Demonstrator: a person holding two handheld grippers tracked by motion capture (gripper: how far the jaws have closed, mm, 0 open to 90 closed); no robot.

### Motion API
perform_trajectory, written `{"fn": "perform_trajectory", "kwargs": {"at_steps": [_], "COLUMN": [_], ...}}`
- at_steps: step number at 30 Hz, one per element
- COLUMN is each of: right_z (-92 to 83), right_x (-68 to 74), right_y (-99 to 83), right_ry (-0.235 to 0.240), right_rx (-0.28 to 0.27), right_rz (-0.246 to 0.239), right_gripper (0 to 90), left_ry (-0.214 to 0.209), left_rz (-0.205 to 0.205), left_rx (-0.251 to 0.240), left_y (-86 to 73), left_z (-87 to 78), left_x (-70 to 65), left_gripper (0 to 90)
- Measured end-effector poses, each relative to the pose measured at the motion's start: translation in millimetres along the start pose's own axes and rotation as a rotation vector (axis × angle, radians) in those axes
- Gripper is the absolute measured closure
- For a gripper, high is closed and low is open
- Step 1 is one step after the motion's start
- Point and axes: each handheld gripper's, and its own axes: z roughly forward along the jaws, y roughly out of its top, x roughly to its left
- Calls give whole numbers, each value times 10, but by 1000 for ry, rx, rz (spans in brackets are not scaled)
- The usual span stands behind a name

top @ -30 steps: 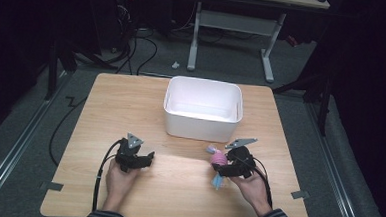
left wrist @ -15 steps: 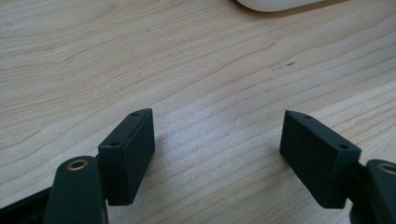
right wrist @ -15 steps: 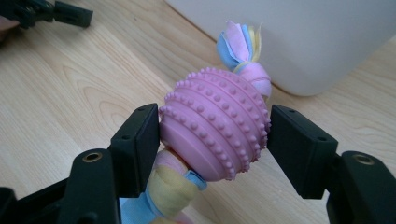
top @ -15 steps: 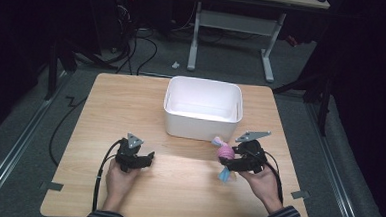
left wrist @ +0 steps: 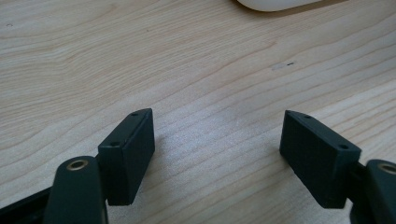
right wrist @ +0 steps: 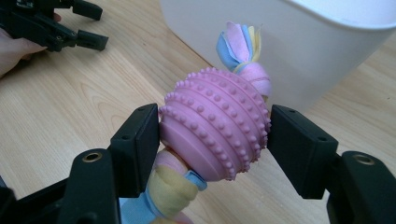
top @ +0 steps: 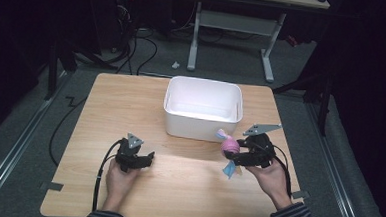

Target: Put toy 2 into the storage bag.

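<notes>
High view, right gripper (top: 234,158) holding a pink toy (top: 229,147) above the bench (top: 187,188), just before a white bin (top: 202,109), left gripper (top: 146,158) resting apart, left gripper view, fingers (left wrist: 128,154) spread over bare wood, right gripper view, fingers (right wrist: 137,144) pinching the toy (right wrist: 217,121) by its sides.

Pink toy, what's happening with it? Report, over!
Right tongs shut on pink toy, held off the table. Left tongs open, nothing between them. White bin just ahead; nothing in the way.
</notes>
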Motion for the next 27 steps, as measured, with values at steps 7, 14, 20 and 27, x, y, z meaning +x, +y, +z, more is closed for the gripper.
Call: {"fn": "perform_trajectory", "kwargs": {"at_steps": [7,14,20,27], "right_z": [-99,-197,-297,-355], "right_x": [-5,-38,-91,-174], "right_y": [96,198,308,464], "right_ry": [-5,-8,-15,-19], "right_rx": [-20,-40,-66,-85], "right_rz": [-17,-26,-32,-28], "right_gripper": [351,351,351,351], "left_ry": [0,0,0,0], "left_rz": [0,0,0,0], "left_rx": [0,0,0,0], "left_y": [0,0,0,0], "left_z": [0,0,0,0], "left_x": [0,0,0,0], "left_gripper": [268,268,268,268]}}
